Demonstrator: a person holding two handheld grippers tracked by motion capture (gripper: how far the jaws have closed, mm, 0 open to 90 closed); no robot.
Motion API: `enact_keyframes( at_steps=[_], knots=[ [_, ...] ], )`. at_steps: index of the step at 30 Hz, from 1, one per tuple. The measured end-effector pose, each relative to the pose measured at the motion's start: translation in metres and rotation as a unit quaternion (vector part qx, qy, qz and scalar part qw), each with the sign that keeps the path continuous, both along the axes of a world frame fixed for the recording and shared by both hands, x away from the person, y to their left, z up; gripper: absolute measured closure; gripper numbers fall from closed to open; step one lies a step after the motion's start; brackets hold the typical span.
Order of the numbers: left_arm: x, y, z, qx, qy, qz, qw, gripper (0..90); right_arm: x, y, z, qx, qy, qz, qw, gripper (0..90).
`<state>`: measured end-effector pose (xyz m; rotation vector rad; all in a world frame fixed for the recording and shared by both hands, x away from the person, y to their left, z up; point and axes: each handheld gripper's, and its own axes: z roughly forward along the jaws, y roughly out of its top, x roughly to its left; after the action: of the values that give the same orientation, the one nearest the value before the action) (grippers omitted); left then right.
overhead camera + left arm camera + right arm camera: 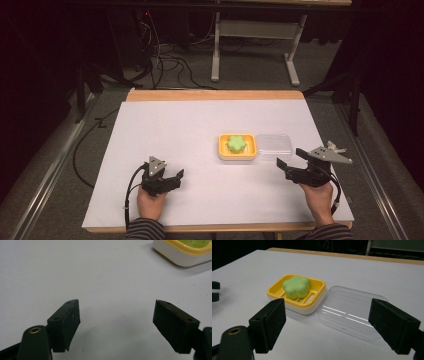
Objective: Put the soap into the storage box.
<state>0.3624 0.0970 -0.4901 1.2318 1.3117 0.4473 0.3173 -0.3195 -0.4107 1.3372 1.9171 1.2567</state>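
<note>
Both hand-held grippers open, holding nothing
The right hand-held gripper (327, 325) faces the clear lid (352, 311); the left hand-held gripper (116, 322) hovers over bare bench (75, 270).

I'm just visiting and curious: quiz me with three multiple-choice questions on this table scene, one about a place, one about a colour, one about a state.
1. Where does the clear lid lie?
A. On top of the soap dish
B. Beside the soap dish, on the table
C. Between a gripper's jaws

2. What colour is the soap?
A. Green
B. Blue
C. Red

3. How do the right gripper jaws stand?
A. Clamped on the soap
B. Shut tight
C. Apart, holding nothing

Answers: B, the lid rests flat next to the dish; A, the lump is green; C, a gap shows between the pads.
</note>
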Motion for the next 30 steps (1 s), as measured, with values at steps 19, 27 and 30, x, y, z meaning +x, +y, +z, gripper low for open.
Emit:
enact_keyframes(
  at_steps=[19,27,30],
  knots=[
    [0.0,0.0,0.0,0.003,0.002,0.0,1.0,22.2,-0.001,0.009,-0.019,0.003,0.019,0.009,0.9998,15.9],
    [0.001,-0.001,0.0,0.003,0.004,0.0,1.0,21.9,0.004,0.018,-0.025,-0.013,0.031,0.02,0.9993,17.0],
    [0.001,-0.001,0.0,0.003,0.004,0.001,1.0,21.6,0.007,0.022,-0.028,-0.015,0.037,0.022,0.999,17.2]
  ],
)
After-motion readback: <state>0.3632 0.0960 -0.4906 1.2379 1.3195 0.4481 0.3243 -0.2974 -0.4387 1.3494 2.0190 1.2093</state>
